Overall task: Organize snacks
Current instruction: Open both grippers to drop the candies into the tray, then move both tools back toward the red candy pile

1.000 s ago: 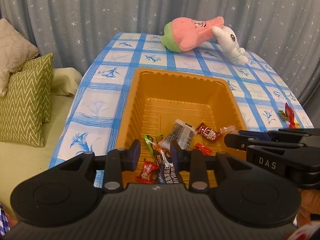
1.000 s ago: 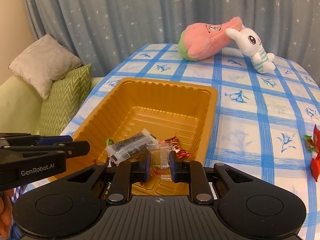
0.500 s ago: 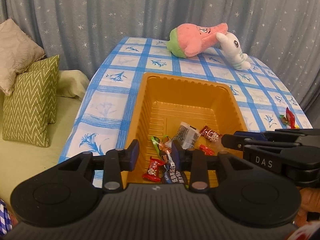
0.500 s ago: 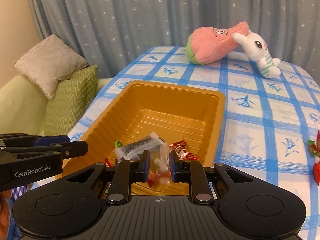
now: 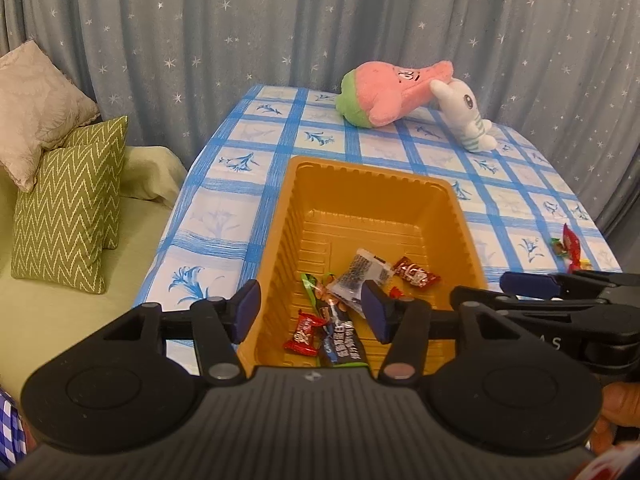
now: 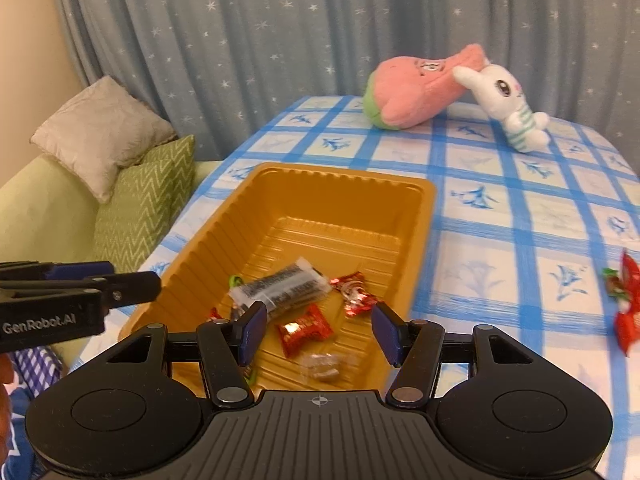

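Hovering over the near end of the orange tray [image 6: 424, 200], both grippers, left [image 5: 310, 312] and right [image 6: 318, 334], were opening, fingers pinching nothing; several snacks [image 6: 280, 288] lay inside, while red sweets [image 6: 626, 304] waited on the checked table [image 6: 500, 240] at right, before starry curtains [image 6: 280, 40].

The tray [image 6: 424, 200] sits on the counter [image 6: 520, 220]. Snacks [image 6: 288, 288] lie in the tray; 2 plush toys [image 6: 416, 92] behind it, loose sweets [image 6: 624, 300] to its right.
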The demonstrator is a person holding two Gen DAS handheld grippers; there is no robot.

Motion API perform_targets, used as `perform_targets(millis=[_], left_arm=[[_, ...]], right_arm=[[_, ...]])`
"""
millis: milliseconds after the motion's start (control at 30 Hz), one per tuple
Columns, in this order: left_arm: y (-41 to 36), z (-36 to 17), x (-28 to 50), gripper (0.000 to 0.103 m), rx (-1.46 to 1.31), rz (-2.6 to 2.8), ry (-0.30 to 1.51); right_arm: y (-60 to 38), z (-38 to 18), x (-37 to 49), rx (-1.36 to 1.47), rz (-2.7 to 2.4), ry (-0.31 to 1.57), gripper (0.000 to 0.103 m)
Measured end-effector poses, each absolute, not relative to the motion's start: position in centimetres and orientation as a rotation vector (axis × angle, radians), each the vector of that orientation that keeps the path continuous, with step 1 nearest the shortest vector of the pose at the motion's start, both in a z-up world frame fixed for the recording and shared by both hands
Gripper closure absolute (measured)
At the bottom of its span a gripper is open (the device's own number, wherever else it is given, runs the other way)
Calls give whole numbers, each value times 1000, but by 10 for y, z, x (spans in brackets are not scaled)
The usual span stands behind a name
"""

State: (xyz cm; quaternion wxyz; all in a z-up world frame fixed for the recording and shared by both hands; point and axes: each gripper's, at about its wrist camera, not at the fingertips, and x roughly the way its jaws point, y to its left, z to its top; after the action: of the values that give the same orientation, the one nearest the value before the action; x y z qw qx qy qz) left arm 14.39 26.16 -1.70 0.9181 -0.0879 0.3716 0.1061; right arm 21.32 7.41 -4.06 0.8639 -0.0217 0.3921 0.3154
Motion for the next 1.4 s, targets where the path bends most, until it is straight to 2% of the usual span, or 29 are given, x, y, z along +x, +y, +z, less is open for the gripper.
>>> perform_targets(millis=[433,667,1400], left_arm=[[206,17,120,30,-160,159,706],[165,27,116,25,-143,94,689],[47,14,143,24,-44,-117,715]], right_arm=[[2,-15,181,-7,532,807,45],[-41,-6,166,24,478,791,44],[-194,-19,152,176,210,810,43]])
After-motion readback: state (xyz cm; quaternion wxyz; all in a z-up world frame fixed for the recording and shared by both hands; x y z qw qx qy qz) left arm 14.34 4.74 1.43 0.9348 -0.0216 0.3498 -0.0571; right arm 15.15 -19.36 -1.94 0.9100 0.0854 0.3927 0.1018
